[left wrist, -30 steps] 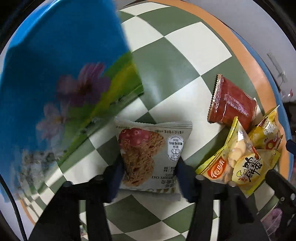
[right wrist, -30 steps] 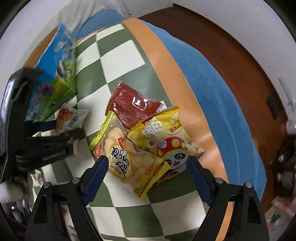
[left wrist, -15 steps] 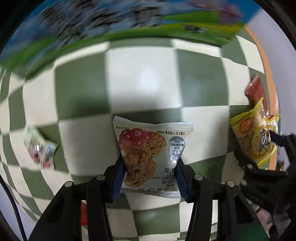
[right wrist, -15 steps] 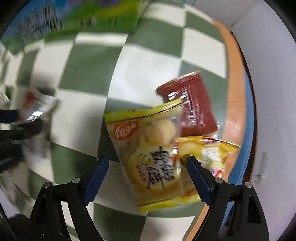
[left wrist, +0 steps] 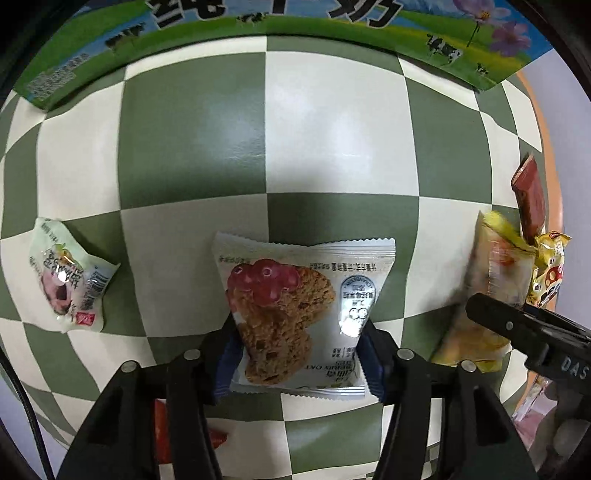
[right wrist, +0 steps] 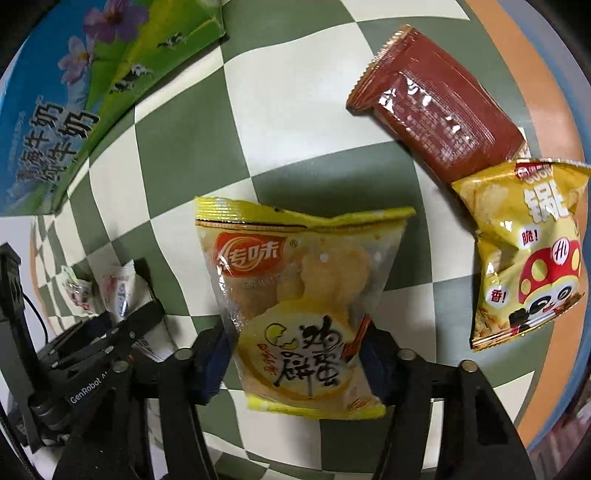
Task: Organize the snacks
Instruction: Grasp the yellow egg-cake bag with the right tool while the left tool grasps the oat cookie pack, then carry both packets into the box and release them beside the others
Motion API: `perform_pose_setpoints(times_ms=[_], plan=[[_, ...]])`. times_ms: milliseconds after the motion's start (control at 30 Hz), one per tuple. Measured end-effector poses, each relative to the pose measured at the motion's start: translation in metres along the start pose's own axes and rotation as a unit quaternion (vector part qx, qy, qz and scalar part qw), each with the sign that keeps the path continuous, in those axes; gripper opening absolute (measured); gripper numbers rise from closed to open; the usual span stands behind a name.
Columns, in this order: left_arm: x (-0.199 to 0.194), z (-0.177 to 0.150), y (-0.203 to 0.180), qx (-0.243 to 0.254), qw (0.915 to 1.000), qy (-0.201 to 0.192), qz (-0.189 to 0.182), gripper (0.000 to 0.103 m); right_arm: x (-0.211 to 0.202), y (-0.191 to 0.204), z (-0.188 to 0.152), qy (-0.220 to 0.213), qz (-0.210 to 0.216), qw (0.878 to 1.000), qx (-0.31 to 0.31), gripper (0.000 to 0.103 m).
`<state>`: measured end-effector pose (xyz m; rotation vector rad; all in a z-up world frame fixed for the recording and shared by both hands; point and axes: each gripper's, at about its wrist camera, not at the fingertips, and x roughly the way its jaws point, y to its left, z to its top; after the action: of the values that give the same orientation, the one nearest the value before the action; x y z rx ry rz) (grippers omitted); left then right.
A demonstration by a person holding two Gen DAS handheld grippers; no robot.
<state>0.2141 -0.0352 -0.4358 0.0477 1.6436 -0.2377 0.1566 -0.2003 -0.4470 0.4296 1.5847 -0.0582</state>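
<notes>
- holding: left hand-held gripper [left wrist: 301,354] closed across the lower half of the oat cookie packet [left wrist: 299,314], blue pads pressing both side edges; the packet's top seam points away from the camera, over the checked worktop [left wrist: 192,140].
- holding: right hand-held gripper [right wrist: 295,363] clamped on the lower part of the yellow egg biscuit bag [right wrist: 295,302], pinching the film inward at both sides.
- loose stock, right side: red-brown sachet [right wrist: 439,110] and yellow panda crisp bag [right wrist: 528,266], touching at one corner, near the worktop's orange edge.
- loose stock, left side: small pale green candy packet [left wrist: 68,280], apart from the rest.
- likely destination, judged: the blue-green milk carton box [left wrist: 258,22] at the far edge; its opening is not visible.
- handling advice: keep the squeeze light, since both packs hold brittle baked pieces; carry them level and separated so the two tools do not collide; release only once each pack rests on a surface.
- risk: slick film may slide from the pads if tilted sharply.
</notes>
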Motion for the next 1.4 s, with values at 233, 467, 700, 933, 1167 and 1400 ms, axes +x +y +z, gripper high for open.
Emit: perform_pose_setpoints(times_ms=[233, 467, 700, 933, 1167, 1400], plan=[[0.014, 0.01, -0.012, 0.008, 0.9999, -0.008, 0.006, 0.069, -0.001, 0.019, 0.001, -0.016, -0.033, 0.999, -0.009, 0.078], [0.002, -0.001, -0.008, -0.015, 0.9993, -0.033, 0.004, 0.048, 0.01, 0.026, -0.017, -0.04, -0.045, 0.998, 0.003, 0.075], [-0.03, -0.012, -0.008, -0.023, 0.9986, -0.048, 0.003, 0.043, 0.013, 0.039, -0.049, -0.07, -0.05, 0.996, -0.013, 0.05], [-0.099, -0.017, 0.005, -0.03, 0.9942, -0.096, -0.038, 0.043, -0.031, 0.065, -0.058, -0.097, 0.022, 0.995, -0.03, 0.049], [-0.202, 0.014, 0.017, -0.03, 0.9796, -0.183, -0.078, 0.043, -0.118, 0.119, -0.038, -0.157, 0.106, 0.979, -0.071, 0.049], [-0.251, 0.095, 0.037, -0.033, 0.9761, -0.213, -0.031, 0.043, -0.186, 0.162, 0.026, -0.219, 0.12, 0.962, -0.11, 0.049]])
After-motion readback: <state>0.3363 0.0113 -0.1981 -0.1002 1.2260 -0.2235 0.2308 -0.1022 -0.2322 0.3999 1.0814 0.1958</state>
